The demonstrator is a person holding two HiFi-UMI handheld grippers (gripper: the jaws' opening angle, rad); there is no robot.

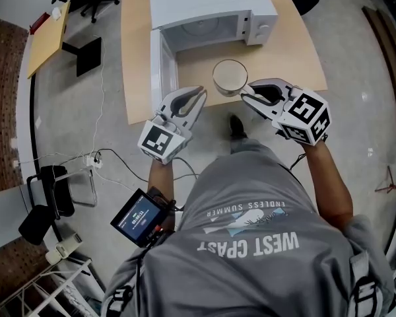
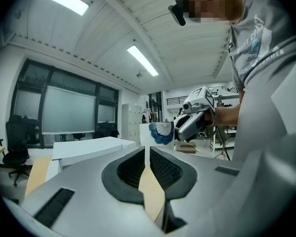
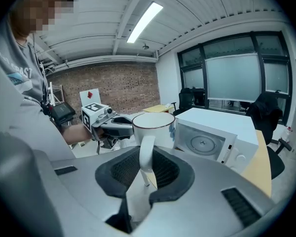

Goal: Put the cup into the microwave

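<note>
A white cup (image 1: 230, 76) with a dark rim and a blue pattern on its side hangs over the front of the wooden table (image 1: 290, 51). My right gripper (image 1: 247, 94) is shut on its handle, which stands upright between the pads in the right gripper view. There the cup (image 3: 153, 127) is just left of the white microwave (image 3: 212, 132). The microwave (image 1: 211, 5) stands at the table's back with its door (image 1: 160, 65) swung open to the left. My left gripper (image 1: 199, 96) is left of the cup, shut and holding nothing. In its own view the cup (image 2: 163, 132) shows ahead.
The open door juts toward me along the table's left side. A yellow table (image 1: 49, 35) and office chairs stand at the far left. Cables (image 1: 112, 157) lie on the floor. A small screen (image 1: 140, 218) hangs at the person's waist.
</note>
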